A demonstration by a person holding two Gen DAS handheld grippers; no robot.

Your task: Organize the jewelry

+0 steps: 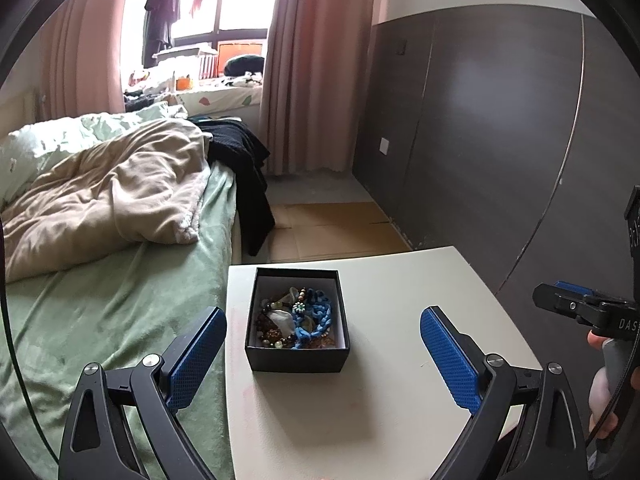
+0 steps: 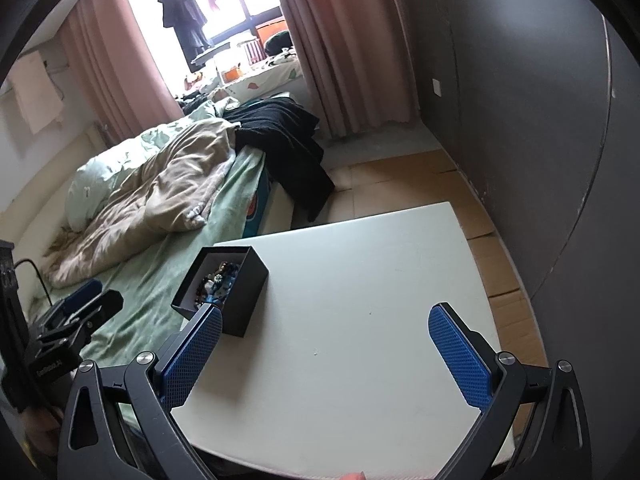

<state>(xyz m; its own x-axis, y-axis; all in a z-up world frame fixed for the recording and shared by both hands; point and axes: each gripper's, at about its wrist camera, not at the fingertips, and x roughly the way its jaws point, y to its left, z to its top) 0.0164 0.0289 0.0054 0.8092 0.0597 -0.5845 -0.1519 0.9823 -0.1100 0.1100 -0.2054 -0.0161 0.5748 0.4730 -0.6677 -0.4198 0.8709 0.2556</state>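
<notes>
The box point(image 1: 297, 319) sits on the white table point(image 1: 400, 360), full of tangled beads point(image 1: 280, 320) and a soft blue cord point(image 1: 316, 316). They look light and snaggy; pinch one loop at the top. Both the left gripper point(image 1: 323, 344) and right gripper point(image 2: 325, 344) are wide open, holding nothing. A bed point(image 1: 100, 260) is beside the table.

Bedroom interior. A bright window point(image 1: 208, 12) at the far end is flanked by pink curtains point(image 1: 304, 68), with dark clothes point(image 1: 162, 12) hanging before the glass. A bed point(image 1: 120, 288) with a green sheet carries a rumpled beige blanket point(image 1: 108, 196) and black clothing point(image 1: 240, 148). A white table point(image 1: 400, 320) stands beside the bed. Grey wall panels point(image 1: 500, 128) line the right side above a tan floor point(image 1: 328, 224).
</notes>
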